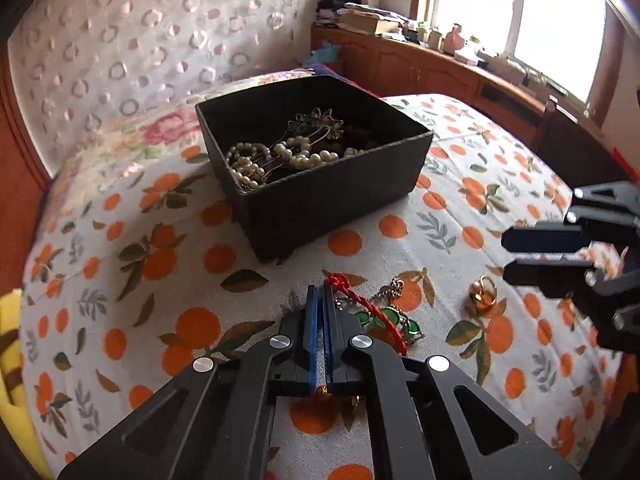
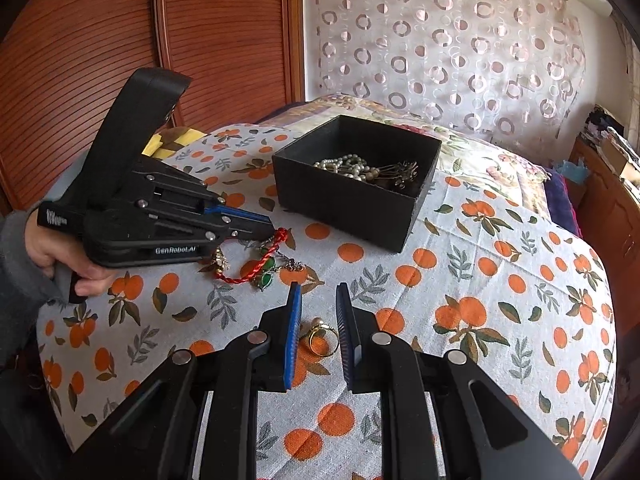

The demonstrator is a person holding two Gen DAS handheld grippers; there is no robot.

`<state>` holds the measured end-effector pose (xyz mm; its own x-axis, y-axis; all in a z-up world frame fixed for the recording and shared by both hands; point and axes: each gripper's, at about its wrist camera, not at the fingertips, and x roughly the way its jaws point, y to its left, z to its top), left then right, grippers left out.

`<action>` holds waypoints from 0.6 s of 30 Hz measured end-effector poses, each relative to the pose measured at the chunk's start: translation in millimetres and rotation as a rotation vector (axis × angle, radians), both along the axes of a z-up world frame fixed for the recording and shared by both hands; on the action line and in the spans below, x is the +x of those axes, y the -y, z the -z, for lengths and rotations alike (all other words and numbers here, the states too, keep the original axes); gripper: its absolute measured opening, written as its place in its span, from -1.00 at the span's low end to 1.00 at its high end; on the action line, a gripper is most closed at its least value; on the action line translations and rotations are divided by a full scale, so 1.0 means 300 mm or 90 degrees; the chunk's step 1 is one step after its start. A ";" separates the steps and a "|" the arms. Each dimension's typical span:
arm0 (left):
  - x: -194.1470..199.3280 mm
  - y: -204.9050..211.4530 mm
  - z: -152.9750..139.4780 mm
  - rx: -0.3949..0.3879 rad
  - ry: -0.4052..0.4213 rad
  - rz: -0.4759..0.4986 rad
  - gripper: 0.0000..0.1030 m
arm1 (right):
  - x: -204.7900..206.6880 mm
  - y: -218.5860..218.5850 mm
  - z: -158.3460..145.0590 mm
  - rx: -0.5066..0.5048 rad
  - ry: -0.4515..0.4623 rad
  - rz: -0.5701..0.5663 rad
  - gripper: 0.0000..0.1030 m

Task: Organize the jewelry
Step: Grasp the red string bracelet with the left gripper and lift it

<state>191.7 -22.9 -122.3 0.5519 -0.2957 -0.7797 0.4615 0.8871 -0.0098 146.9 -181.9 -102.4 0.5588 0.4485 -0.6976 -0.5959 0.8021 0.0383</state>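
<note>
A black open box (image 1: 328, 196) (image 2: 352, 204) on the bed holds pearl strands (image 1: 276, 156) (image 2: 352, 166) and wire jewelry. My left gripper (image 1: 321, 292) (image 2: 269, 227) is shut on a red cord bracelet (image 1: 374, 312) (image 2: 262, 258), which lies by a green-stone chain piece (image 1: 394, 322) (image 2: 266, 278). My right gripper (image 2: 319, 290) (image 1: 506, 256) is open, its fingers on either side of a gold pearl ring (image 2: 323, 339) (image 1: 484, 294) lying on the cover.
The bed has a white cover with orange fruit print (image 2: 480, 280). A wooden cabinet (image 1: 420, 68) with clutter stands under the window. A wooden wardrobe (image 2: 120, 40) and a dotted curtain (image 2: 440, 40) are behind the bed. A yellow cloth (image 1: 12, 360) lies at the left.
</note>
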 end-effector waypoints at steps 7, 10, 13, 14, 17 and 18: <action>-0.069 -0.039 -0.057 -0.036 0.022 -0.028 -1.00 | -0.009 -0.009 0.004 -0.002 -0.001 -0.003 -0.62; -0.099 -0.065 -0.103 -0.057 0.041 -0.040 -1.00 | -0.011 -0.018 0.002 -0.001 -0.002 -0.005 -0.62; -0.141 -0.087 -0.160 -0.082 0.063 -0.046 -1.00 | -0.010 -0.034 0.000 0.003 -0.001 -0.008 -0.62; -0.148 -0.088 -0.170 -0.085 0.069 -0.046 -1.00 | -0.010 -0.042 0.001 0.004 -0.002 -0.011 -0.62; -0.184 -0.103 -0.220 -0.100 0.094 -0.052 -1.00 | 0.000 -0.070 0.001 0.004 -0.004 -0.020 -0.62; -0.192 -0.111 -0.235 -0.106 0.100 -0.056 -1.00 | 0.004 -0.079 0.000 0.004 -0.005 -0.023 -0.62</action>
